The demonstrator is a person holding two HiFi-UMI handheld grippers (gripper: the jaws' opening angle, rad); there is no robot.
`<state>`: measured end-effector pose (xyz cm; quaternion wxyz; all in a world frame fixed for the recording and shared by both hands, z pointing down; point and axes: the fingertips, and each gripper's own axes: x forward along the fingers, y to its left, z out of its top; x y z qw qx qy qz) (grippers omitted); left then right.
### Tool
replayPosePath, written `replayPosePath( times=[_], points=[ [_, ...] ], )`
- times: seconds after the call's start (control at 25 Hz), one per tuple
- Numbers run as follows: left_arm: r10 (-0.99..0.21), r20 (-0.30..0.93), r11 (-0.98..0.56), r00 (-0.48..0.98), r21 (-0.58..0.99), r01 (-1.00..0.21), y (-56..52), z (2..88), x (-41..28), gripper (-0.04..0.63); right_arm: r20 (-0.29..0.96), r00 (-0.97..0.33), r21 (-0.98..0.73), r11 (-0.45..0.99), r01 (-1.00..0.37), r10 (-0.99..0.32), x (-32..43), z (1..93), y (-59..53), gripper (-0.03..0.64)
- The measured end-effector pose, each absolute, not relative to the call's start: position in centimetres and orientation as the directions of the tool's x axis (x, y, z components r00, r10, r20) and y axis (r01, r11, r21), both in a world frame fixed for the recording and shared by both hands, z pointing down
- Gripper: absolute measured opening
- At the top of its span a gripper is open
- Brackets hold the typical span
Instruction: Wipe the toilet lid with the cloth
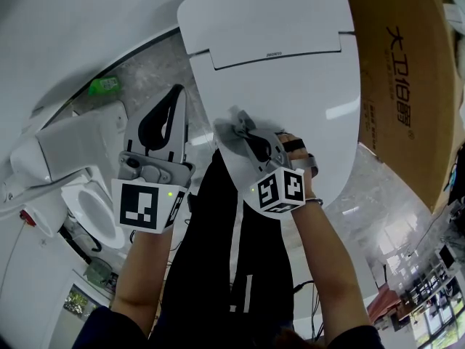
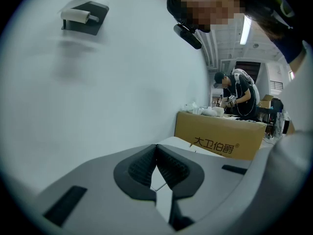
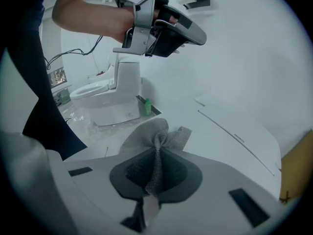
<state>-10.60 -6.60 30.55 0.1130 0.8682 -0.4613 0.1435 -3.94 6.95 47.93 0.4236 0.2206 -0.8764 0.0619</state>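
At the toilet lid's near end, my right gripper carries the cloth.
The lid's long axis runs away from me, hinge end farthest. The cardboard box at its right reads "大卫伯爵". My left gripper is clenched on nothing; the right pinches the grey cloth's bunched fold.

The toilet lid lies ahead, with a cardboard box just beside its right edge. The right gripper hangs over the lid's near left edge, the cloth pinched between its jaws. The left gripper, jaws together, is left of the lid, above the floor. Further left on the floor stands a second toilet, with a small bottle behind it.
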Motion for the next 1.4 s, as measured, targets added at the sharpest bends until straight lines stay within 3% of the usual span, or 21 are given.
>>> replayPosePath(
  times=[0.4,0.96,1.24,1.4],
  points=[
    [-0.766,0.351,-0.555,0.538,0.06,-0.83,-6.5,30.5,-10.2,0.014,0.785,-0.425,0.108,0.776,-0.621,-0.45,4.7,48.1,4.1,0.037],
    [-0.757,0.352,-0.569,0.55,0.059,-0.821,-5.6,30.3,-9.4,0.013,0.785,-0.089,0.177,0.36,-0.916,-0.614,23.6,48.4,-0.3,0.037],
    [-0.758,0.349,-0.569,0.55,0.058,-0.821,-5.1,30.1,-9.4,0.013,0.768,0.004,0.165,0.192,-0.967,-0.64,25.8,48.5,0.9,0.037],
    [-0.762,0.35,-0.562,0.545,0.061,-0.825,-5.0,30.4,-9.7,0.014,0.764,-0.003,0.146,0.177,-0.973,-0.645,24.3,48.6,1.8,0.037]
  ],
)
